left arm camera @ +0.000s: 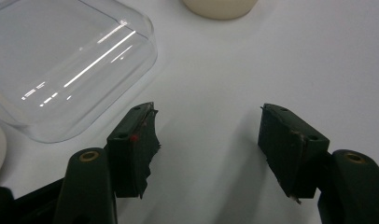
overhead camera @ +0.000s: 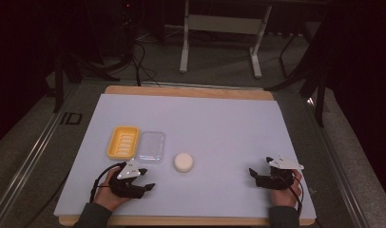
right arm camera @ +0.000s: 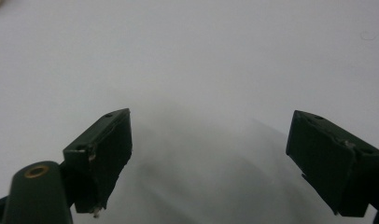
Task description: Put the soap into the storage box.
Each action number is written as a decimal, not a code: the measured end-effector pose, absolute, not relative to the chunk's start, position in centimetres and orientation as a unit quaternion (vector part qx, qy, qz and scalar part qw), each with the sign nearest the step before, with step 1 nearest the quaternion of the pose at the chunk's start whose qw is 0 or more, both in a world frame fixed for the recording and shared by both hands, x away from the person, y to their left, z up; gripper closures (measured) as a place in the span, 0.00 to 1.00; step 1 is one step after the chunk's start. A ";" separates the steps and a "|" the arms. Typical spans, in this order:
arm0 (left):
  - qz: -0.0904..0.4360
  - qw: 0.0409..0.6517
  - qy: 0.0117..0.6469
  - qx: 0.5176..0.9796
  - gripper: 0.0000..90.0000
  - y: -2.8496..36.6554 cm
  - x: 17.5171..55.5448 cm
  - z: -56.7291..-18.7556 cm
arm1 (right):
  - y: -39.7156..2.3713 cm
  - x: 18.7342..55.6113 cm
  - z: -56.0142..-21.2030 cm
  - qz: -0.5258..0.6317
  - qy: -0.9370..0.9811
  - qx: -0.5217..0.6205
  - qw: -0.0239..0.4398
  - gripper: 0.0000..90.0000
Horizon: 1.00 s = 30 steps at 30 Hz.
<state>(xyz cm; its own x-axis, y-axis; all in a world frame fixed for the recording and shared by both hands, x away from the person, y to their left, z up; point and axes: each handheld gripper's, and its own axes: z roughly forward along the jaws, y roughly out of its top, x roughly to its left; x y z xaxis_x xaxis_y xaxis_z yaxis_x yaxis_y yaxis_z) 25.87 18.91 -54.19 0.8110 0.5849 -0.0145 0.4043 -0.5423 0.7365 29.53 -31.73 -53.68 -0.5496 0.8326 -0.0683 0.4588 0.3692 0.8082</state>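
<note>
While cropped, clear lid (left arm camera: 61, 65), round soap (left arm camera: 220, 7)

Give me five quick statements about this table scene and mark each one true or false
1. The yellow tray lies left of the clear lid in the high view. True.
2. The left hand-held gripper is shut on the round white block. False: its jaws are open with nothing between them, and the block sits apart on the table.
3. The right hand-held gripper is open. True.
4. The round white block rests inside the yellow tray. False: it sits on the white table cover, right of the clear lid.
5. The clear lid is stacked on the yellow tray. False: it lies beside it.
</note>
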 end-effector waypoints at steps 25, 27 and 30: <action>0.136 0.339 0.228 0.903 0.38 16.1 26.9 -51.8 | -31.8 29.2 -53.6 0.396 0.788 0.398 0.254 0.16; 0.141 0.342 0.223 0.902 0.36 15.7 27.1 -51.2 | -31.8 29.2 -53.6 0.395 0.788 0.398 0.255 0.16; 0.143 0.343 0.215 0.903 0.34 15.1 27.7 -50.6 | -31.7 29.2 -53.6 0.394 0.787 0.400 0.256 0.16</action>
